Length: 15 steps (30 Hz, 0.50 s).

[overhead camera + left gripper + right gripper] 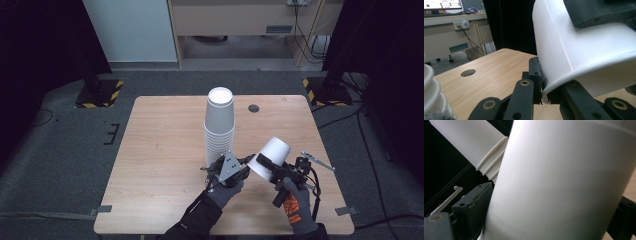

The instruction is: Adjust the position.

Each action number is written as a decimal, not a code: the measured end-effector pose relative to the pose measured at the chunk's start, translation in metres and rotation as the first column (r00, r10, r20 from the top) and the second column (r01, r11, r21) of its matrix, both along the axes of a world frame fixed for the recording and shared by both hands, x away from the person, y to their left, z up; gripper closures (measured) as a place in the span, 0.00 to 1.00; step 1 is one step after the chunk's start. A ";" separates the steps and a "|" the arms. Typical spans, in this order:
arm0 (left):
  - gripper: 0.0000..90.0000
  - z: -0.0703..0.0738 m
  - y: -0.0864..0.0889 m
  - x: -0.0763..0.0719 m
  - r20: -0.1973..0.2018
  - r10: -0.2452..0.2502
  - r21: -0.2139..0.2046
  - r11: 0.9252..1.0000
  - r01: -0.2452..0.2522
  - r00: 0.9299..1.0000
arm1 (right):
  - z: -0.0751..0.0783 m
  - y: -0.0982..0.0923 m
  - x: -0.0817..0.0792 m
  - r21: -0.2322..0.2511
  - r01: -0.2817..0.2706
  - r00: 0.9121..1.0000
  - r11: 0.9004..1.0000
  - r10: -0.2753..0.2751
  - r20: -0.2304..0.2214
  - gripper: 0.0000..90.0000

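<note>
White paper cup (271, 157) held tilted, right of the cup stack (219, 127), above the tabletop (160, 165); right hand-held gripper (274, 170) clamping its wall, left hand-held gripper (544, 87) pinching its rim, seemingly to peel nested cups apart.

Black grippers with brass-ringed screws, a grey glove (223, 192) and an orange-marked one (296, 209) (dark sleeves).

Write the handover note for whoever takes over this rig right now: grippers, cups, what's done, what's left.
Left gripper: shut on the rim of the loose cup.
Right gripper: clamped across that cup's wall, holding it tilted above the table.
Cup stack: upside down, mid-table, just left of both grippers.
Done: one cup is off the stack, gripped from both sides.
Left: probably pass it to one gripper and set it down.
</note>
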<state>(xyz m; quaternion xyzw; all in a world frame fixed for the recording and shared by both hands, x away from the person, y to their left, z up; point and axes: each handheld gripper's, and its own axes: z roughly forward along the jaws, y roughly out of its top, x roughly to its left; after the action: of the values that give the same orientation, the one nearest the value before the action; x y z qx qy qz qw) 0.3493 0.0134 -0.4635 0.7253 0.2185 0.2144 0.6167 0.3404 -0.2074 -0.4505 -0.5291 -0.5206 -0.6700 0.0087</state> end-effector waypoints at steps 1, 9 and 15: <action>0.93 0.000 0.001 0.000 -0.004 -0.001 -0.001 1.000 0.001 1.000 | 0.000 0.000 0.000 -0.001 0.002 1.000 1.000 -0.002 0.002 0.09; 0.93 0.002 0.004 -0.003 -0.015 -0.016 0.013 1.000 0.016 1.000 | -0.001 -0.003 0.003 0.001 0.000 1.000 1.000 0.000 0.018 0.04; 0.94 0.003 0.007 -0.007 -0.016 -0.025 0.027 0.999 0.026 1.000 | -0.002 -0.004 0.004 0.002 0.016 1.000 1.000 -0.016 0.024 0.03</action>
<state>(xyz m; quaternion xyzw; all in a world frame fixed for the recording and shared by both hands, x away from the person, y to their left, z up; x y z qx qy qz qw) 0.3426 0.0206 -0.4608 0.7380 0.2113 0.2036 0.6076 0.3441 -0.2117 -0.4523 -0.5253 -0.5158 -0.6768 -0.0026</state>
